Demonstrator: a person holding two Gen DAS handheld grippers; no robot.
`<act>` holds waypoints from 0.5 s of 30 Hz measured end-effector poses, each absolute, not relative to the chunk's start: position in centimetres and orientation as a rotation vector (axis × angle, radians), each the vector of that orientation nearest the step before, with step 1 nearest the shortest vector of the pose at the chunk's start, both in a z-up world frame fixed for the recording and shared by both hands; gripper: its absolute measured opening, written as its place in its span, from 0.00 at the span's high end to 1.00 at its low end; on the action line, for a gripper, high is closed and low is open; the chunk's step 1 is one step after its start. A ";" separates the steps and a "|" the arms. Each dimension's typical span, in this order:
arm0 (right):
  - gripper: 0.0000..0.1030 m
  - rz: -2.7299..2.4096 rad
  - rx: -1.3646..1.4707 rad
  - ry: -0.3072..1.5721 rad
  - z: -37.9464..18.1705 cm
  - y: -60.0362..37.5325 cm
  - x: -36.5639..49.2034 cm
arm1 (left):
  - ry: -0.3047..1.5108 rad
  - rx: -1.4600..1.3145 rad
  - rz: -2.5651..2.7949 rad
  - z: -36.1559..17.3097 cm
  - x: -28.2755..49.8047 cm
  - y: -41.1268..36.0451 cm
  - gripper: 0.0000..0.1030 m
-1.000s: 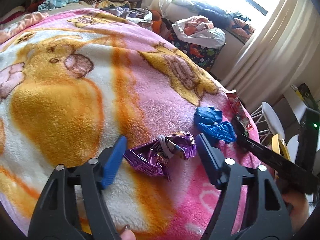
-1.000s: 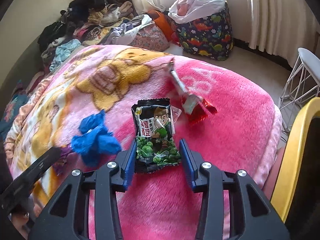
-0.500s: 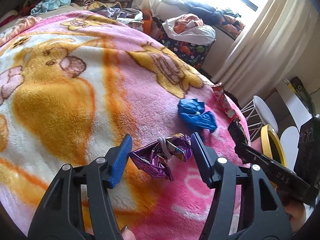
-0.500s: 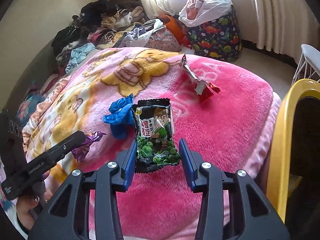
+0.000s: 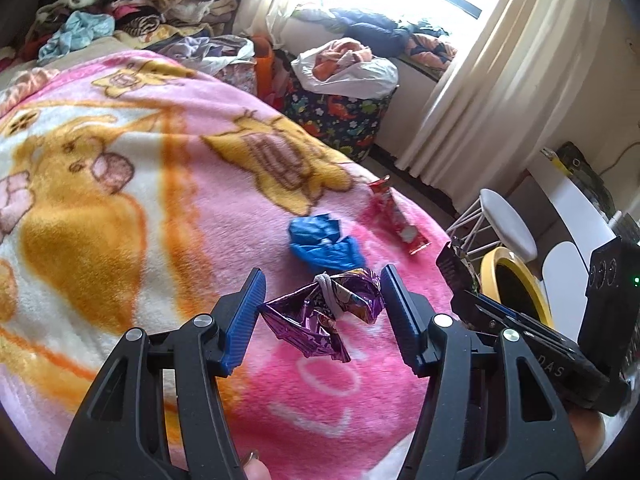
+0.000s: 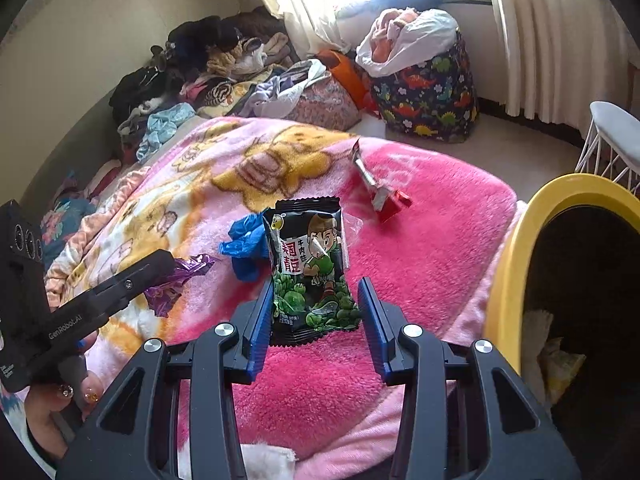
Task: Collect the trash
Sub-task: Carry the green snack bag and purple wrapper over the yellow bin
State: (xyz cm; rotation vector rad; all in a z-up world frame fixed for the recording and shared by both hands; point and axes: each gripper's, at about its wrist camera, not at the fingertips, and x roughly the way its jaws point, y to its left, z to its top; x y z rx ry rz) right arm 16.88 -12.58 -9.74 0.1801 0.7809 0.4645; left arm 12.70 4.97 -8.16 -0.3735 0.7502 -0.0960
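My left gripper (image 5: pixel 322 312) is shut on a crumpled purple foil wrapper (image 5: pixel 324 314) and holds it above the pink blanket (image 5: pixel 160 208). My right gripper (image 6: pixel 316 312) is shut on a black and green snack packet (image 6: pixel 312 276), held upright near a yellow-rimmed bin (image 6: pixel 516 248). A crumpled blue wrapper (image 5: pixel 324 240) and a red wrapper (image 5: pixel 396 216) lie on the blanket. The blue wrapper (image 6: pixel 246 246) and the red wrapper (image 6: pixel 380 192) also show in the right wrist view.
The yellow bin (image 5: pixel 488 276) stands off the bed's right edge, with some trash inside. A white wire stool (image 5: pixel 504 224) stands behind it. A dinosaur-print basket (image 6: pixel 428 92) and piles of clothes (image 6: pixel 208 68) lie beyond the bed.
Both grippers have lifted and drawn back from the blanket with their wrappers. The right gripper has moved toward the yellow bin, which now fills more of its view.
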 end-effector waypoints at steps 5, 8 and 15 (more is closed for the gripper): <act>0.62 0.436 0.198 0.757 -9.2 -14.6 16.6 | 0.740 -0.362 -0.121 -7.3 13.1 3.6 0.50; 0.62 0.418 0.214 0.748 -9.0 -15.8 16.4 | 0.735 -0.352 -0.137 -6.9 13.3 2.7 0.50; 0.62 0.375 0.263 0.729 -8.6 -19.1 16.1 | 0.729 -0.331 -0.172 -6.1 13.8 0.8 0.50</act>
